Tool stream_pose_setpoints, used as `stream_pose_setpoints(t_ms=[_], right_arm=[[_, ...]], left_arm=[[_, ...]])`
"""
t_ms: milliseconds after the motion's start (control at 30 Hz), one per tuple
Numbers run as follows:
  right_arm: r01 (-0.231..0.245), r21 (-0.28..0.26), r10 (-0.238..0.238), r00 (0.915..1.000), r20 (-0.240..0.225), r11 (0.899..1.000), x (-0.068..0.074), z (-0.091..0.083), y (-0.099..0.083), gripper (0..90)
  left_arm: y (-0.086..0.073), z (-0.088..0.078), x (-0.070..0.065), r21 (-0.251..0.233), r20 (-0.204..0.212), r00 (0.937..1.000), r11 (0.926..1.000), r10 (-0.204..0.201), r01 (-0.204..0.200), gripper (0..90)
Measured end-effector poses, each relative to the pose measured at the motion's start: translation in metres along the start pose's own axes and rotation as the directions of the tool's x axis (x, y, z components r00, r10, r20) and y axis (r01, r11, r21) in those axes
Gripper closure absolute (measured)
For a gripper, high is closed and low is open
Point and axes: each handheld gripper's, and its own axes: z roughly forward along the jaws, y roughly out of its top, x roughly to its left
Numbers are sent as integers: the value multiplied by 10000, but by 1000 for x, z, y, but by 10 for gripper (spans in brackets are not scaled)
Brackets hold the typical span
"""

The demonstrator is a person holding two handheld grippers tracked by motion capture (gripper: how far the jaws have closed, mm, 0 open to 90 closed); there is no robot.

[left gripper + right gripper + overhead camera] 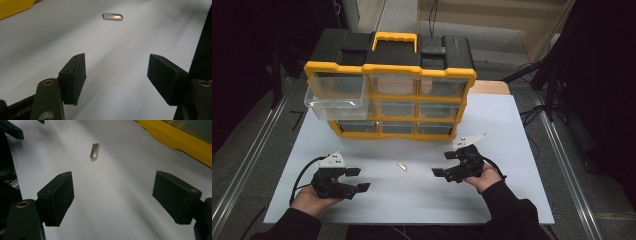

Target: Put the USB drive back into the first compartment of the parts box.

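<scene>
Resting low at the near edge of the white tabletop (512,200), the left gripper (353,179) and the right gripper (445,163) both stand with jaws spread wide and empty, each held in one of the person's hands and turned inward. Between them, slightly farther out, lies a small flat silver metal piece with one rounded end (402,166), alone on bare surface and apart from both tools. The step in hand appears to be the approach before a pick; the next move likely calls for one gripper to advance, straddle the thin piece and close low against the table. Beyond stands a yellow-and-black organiser with clear plastic drawers (412,107), its upper-left drawer (334,95) pulled out; nothing blocks the path.
</scene>
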Motion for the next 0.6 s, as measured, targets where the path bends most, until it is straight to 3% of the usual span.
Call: stream_pose_setpoints(t_ms=[333,600], right_arm=[[-266,33,267,9994,-205,9996,0,8,13,156],[-458,83,458,9990,9,9989,2,15,25,156]], left_arm=[[0,0,0,16,25,10000,10000,28,-28,323],[0,0,0,6,31,10000,10000,39,-39,322]])
